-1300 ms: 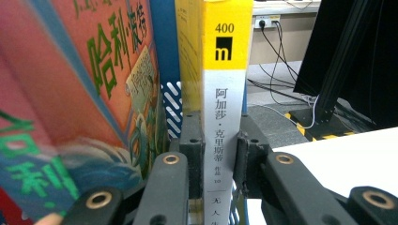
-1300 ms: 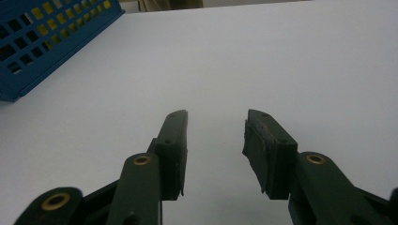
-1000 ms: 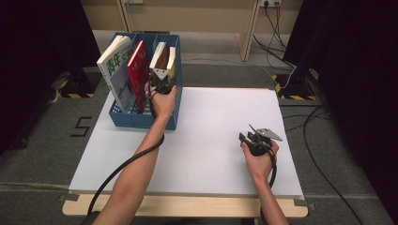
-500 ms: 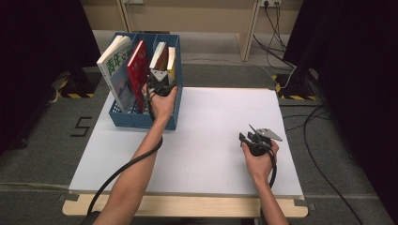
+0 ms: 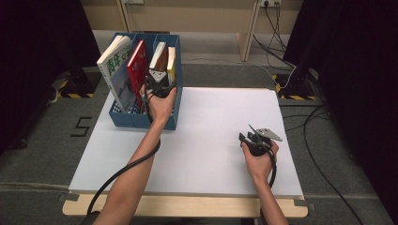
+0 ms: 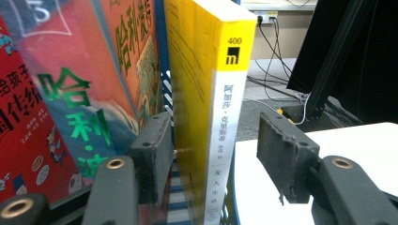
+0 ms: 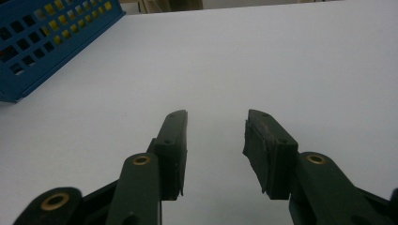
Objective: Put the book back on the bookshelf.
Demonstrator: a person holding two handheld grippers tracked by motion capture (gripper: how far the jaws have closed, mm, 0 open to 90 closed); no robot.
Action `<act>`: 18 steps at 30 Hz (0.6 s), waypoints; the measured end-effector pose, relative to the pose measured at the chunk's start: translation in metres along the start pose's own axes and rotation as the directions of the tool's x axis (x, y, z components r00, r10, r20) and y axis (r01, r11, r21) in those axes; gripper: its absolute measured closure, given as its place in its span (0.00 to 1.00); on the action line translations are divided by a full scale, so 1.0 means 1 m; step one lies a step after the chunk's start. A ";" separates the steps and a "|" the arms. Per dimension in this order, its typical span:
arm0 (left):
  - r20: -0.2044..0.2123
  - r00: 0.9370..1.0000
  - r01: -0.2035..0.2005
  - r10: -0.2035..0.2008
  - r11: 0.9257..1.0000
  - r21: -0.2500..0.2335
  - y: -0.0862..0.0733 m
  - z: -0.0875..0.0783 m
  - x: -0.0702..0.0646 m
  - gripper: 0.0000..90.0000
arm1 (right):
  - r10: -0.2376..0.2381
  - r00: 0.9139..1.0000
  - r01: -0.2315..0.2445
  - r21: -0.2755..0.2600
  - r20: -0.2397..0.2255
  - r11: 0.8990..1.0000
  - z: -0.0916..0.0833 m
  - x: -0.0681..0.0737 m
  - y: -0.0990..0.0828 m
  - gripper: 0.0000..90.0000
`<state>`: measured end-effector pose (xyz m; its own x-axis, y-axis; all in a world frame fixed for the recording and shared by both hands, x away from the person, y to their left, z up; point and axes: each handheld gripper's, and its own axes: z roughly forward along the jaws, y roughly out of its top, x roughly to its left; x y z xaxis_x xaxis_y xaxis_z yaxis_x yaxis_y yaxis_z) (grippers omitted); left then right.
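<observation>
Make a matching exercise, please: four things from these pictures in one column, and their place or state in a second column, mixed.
Things:
1. yellow book
2. left gripper
3. right gripper
4. blue basket

Place or state:
A. open above the bare white table
B. stands at the table's far left corner, holding books
C. upright, between open jaws
D. jaws just opened, astride a book's spine

Pairs: 1-C, 2-D, 3-A, 4-B

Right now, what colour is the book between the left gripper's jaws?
Yellow with a white spine, clearest in the left gripper view.
</observation>
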<state>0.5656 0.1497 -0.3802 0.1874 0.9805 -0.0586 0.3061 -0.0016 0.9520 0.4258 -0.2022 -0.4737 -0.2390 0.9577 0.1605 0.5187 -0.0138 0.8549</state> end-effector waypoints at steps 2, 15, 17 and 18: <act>0.001 1.000 -0.003 0.003 1.000 -0.001 0.000 -0.004 0.000 0.49 | -0.010 1.000 0.010 -0.003 0.000 1.000 0.000 0.000 0.000 0.66; 0.030 0.999 -0.021 0.021 1.000 0.013 -0.001 -0.024 0.000 0.46 | -0.002 1.000 0.002 -0.001 -0.001 1.000 0.000 0.002 0.000 0.66; 0.034 0.999 -0.031 0.031 0.999 0.015 -0.001 -0.026 0.000 0.45 | -0.011 1.000 0.011 -0.003 -0.001 1.000 0.000 0.001 0.000 0.66; 0.037 0.998 -0.042 0.041 0.999 0.019 -0.002 -0.028 0.000 0.44 | -0.013 1.000 0.013 -0.004 -0.001 1.000 0.000 0.001 0.001 0.66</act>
<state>0.5386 0.1554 -0.3731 0.2346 0.9716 -0.0304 0.3159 -0.0466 0.9476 0.4260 -0.2014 -0.4732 -0.2466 0.9574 0.1504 0.5126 -0.0028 0.8586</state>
